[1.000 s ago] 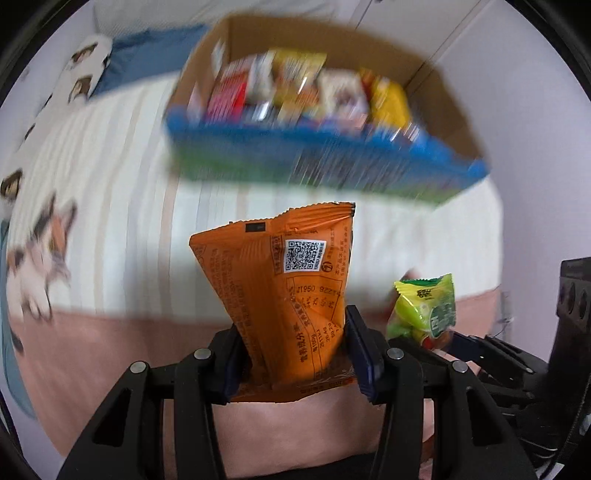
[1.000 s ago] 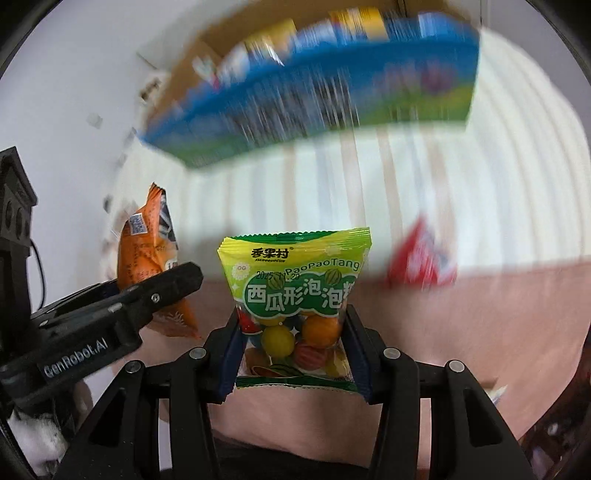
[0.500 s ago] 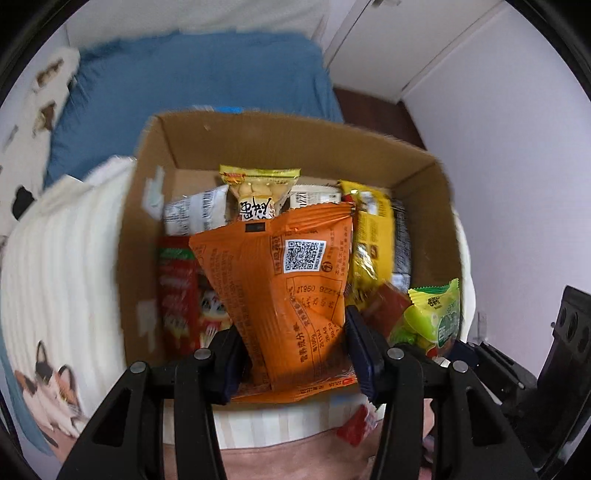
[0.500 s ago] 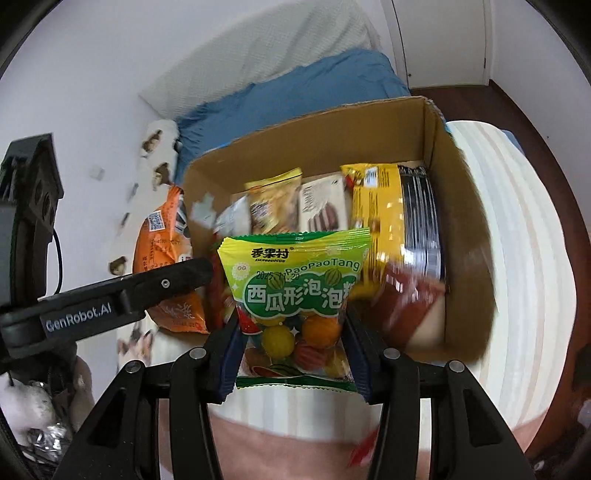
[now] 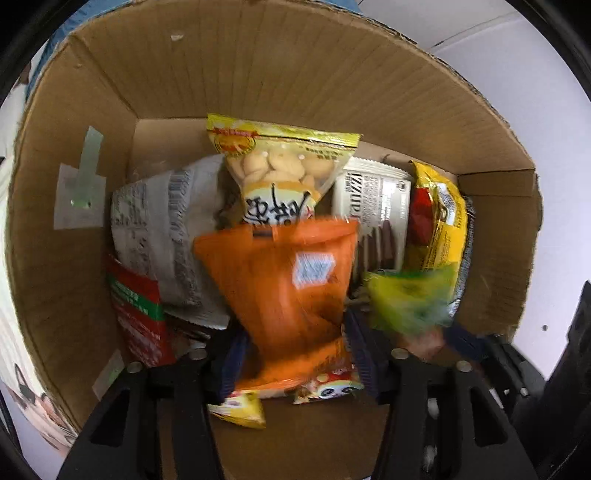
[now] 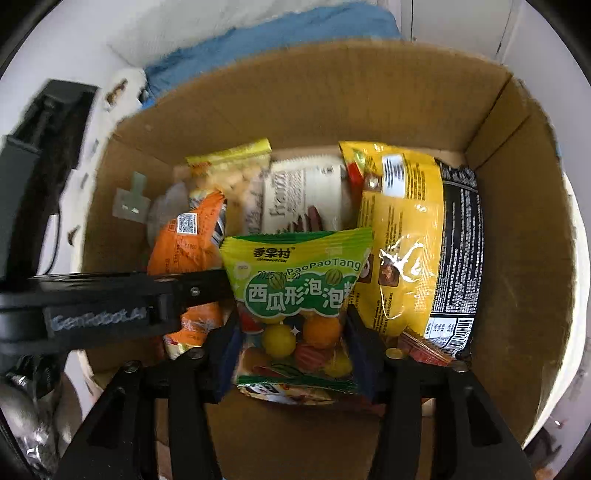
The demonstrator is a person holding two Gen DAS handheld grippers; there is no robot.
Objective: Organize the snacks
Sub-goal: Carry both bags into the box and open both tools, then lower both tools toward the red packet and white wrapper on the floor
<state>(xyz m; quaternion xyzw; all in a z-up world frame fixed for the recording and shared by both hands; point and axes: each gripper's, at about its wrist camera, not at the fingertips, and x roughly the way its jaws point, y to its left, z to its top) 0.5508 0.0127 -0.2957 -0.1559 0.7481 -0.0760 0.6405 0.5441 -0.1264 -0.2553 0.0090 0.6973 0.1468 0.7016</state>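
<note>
My left gripper (image 5: pixel 295 354) is shut on an orange snack packet (image 5: pixel 284 288) and holds it inside an open cardboard box (image 5: pixel 258 74), just above the snacks. My right gripper (image 6: pixel 295 347) is shut on a green bubble-gum packet (image 6: pixel 295 288), also inside the box (image 6: pixel 517 240), to the right of the left one. The green packet shows blurred in the left wrist view (image 5: pixel 410 299). The orange packet (image 6: pixel 184 243) and left gripper arm (image 6: pixel 110 302) show at the left of the right wrist view.
The box holds several snacks: a yellow-topped biscuit bag (image 5: pixel 280 173), a white wrapper (image 5: pixel 159 236), a red-green pack (image 5: pixel 136 317), a white chocolate-stick pack (image 6: pixel 303 195), a yellow bag (image 6: pixel 402 240) and a black pack (image 6: pixel 458 258). Blue bedding (image 6: pixel 277 33) lies behind.
Both grippers have moved forward and down into the box with their packets. The box walls now fill both views.
</note>
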